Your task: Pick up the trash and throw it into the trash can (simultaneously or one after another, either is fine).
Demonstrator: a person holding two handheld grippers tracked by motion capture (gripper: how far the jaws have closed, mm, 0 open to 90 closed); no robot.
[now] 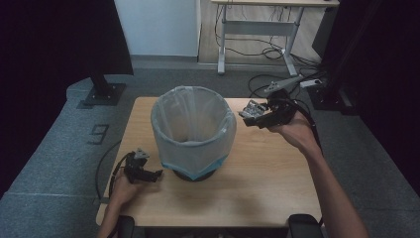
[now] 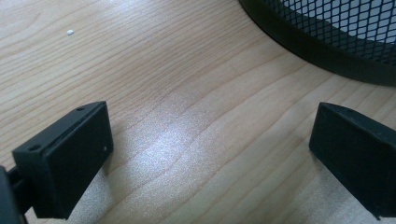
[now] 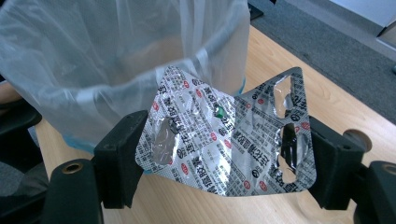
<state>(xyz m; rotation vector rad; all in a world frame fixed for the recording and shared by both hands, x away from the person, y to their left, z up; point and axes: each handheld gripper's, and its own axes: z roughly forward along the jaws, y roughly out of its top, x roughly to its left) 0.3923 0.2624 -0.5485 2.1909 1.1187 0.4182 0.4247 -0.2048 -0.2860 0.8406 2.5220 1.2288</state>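
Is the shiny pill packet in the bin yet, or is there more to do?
Not yet. Done: the right gripper has the foil pill packet pinched between its jaws and lifted off the table. In hand: it holds the packet beside the lined bin, just outside the rim. Left: carry it over the opening and let go. The left gripper waits open on the table by the bin's base.

wooden table [image 1: 267,173], lined mesh bin [image 1: 193,130]
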